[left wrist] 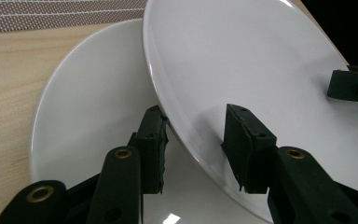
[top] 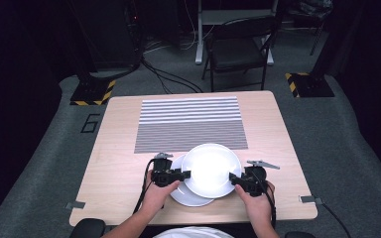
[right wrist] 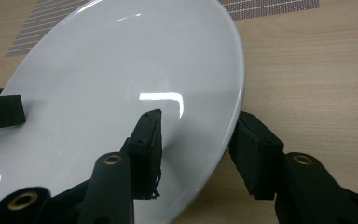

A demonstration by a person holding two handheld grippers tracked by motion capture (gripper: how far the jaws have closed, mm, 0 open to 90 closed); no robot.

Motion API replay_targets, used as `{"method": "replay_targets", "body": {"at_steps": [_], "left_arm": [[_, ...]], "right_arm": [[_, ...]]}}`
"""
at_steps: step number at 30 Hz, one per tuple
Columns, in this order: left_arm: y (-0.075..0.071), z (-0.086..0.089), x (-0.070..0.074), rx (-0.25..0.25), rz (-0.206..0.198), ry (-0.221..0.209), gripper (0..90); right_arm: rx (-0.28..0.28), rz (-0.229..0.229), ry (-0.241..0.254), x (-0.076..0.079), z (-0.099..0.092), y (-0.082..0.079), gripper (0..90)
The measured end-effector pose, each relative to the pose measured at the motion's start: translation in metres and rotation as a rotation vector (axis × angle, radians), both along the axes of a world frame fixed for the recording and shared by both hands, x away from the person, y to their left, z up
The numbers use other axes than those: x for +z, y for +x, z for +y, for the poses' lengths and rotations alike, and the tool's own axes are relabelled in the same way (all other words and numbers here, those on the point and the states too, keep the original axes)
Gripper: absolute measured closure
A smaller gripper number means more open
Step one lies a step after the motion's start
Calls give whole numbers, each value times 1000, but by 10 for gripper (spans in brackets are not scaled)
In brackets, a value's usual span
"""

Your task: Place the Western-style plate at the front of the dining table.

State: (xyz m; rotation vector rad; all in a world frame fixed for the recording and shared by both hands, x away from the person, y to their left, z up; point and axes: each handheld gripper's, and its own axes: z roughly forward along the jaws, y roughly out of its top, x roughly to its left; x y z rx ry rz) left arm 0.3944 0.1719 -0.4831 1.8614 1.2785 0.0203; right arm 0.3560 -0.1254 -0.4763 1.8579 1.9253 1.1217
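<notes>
Black jaws on both sides straddle the top plate (top: pixel 211 170) — the left gripper (top: pixel 183 174) has one jaw over its rim and one under, closed on it, and the right gripper (top: pixel 233 178) clamps the opposite rim the same way. Plate's glossy, so the risk is a slip: if one hand lifts ahead of the other, the rim could slide out and drop onto the lower plate (top: pixel 181 191) — chipping is my worry. That top plate sits tilted, overlapping the lower one, between the two grippers near the counter's (top: pixel 114 148) front edge, just short of the striped mat (top: pixel 191 124).
</notes>
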Motion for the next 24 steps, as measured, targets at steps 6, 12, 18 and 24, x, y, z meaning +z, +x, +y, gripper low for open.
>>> {"method": "replay_targets", "body": {"at_steps": [6,12,18,24], "left_arm": [[1,3,3,7,-2,-3,592],[3,6,8,16,-8,-4,591],[7,9,13,24,-21,-5,592],[11,11,17,29,-30,-7,591]], "right_arm": [[7,0,-2,4,3,1,540],[18,-2,0,6,6,3,541],[25,-13,5,10,9,7,541],[25,-32,3,16,11,13,545]]}}
